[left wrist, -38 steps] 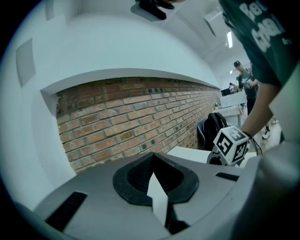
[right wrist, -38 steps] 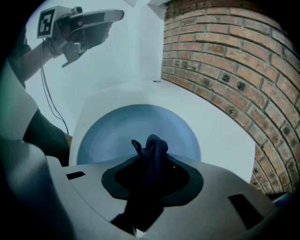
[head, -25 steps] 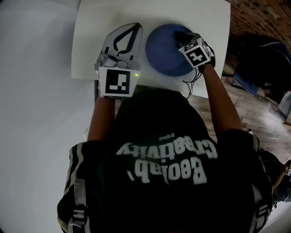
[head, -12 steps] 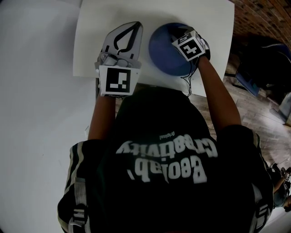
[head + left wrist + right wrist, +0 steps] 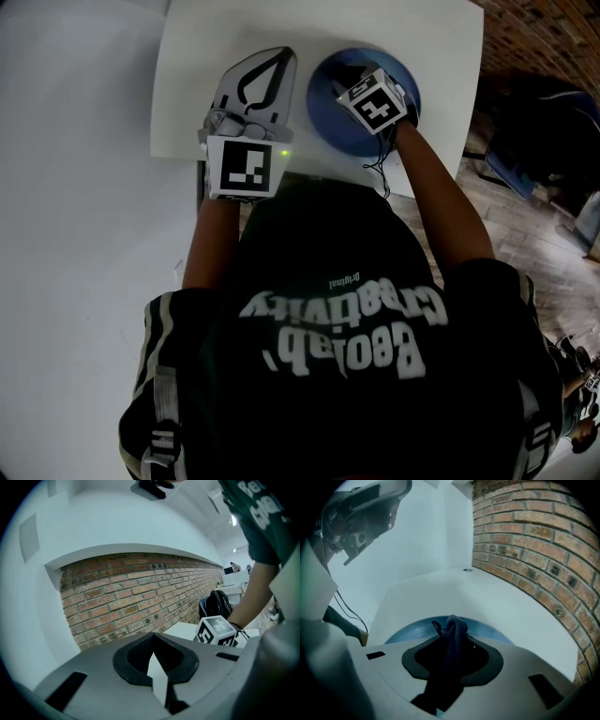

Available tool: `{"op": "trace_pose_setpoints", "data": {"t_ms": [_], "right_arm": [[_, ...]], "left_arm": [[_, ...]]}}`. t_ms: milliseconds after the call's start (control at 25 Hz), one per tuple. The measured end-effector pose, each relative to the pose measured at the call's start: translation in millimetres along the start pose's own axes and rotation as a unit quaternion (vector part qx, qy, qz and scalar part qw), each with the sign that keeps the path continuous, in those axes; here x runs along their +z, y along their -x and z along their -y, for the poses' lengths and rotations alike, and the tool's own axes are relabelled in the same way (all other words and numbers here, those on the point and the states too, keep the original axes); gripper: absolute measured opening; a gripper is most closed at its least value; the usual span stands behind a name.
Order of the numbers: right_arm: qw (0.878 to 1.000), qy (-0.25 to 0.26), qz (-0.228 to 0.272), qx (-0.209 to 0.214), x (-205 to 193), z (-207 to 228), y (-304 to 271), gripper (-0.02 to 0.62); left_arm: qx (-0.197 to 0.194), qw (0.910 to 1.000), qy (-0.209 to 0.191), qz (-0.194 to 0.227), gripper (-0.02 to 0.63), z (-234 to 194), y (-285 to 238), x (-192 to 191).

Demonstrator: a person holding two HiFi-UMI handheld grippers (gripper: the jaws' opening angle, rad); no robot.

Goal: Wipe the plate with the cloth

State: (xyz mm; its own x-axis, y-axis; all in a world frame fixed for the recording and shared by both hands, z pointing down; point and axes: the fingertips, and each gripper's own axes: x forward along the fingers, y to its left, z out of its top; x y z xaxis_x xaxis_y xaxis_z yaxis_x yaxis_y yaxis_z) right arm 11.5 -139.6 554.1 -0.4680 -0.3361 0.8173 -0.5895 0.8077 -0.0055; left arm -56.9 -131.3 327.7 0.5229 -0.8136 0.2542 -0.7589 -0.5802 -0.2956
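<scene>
The right gripper is clamped tight on the dark cloth, holding it over the blue plate. The left gripper, tips together on nothing, lies on the table just left of the plate. With nothing bracing it, the plate may skid under a hard stroke.

My blue plate is round and lies flat on the white table, on my right side. The cloth is dark blue and bunched up. My right gripper pinches it, and it pokes out past the tips, just above the plate.
</scene>
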Motion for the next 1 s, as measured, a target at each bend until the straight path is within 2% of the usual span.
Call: {"op": "trace_pose_setpoints", "data": {"t_ms": [480, 720, 1000], "right_arm": [[0.998, 0.044, 0.0, 0.046, -7.0, -58.1, 5.6, 0.104], [0.996, 0.069, -0.008, 0.065, -23.2, -85.7, 14.8, 0.104], [0.995, 0.079, -0.017, 0.061, -48.0, -100.1, 32.3, 0.104]], "left_arm": [[0.001, 1.0, 0.0, 0.004, 0.003, 6.1, -1.1, 6.5], [0.0, 1.0, 0.0, 0.007, 0.003, 12.0, -2.6, 8.6], [-0.007, 0.9999, -0.002, 0.014, 0.003, 21.5, -8.9, 15.4]]}}
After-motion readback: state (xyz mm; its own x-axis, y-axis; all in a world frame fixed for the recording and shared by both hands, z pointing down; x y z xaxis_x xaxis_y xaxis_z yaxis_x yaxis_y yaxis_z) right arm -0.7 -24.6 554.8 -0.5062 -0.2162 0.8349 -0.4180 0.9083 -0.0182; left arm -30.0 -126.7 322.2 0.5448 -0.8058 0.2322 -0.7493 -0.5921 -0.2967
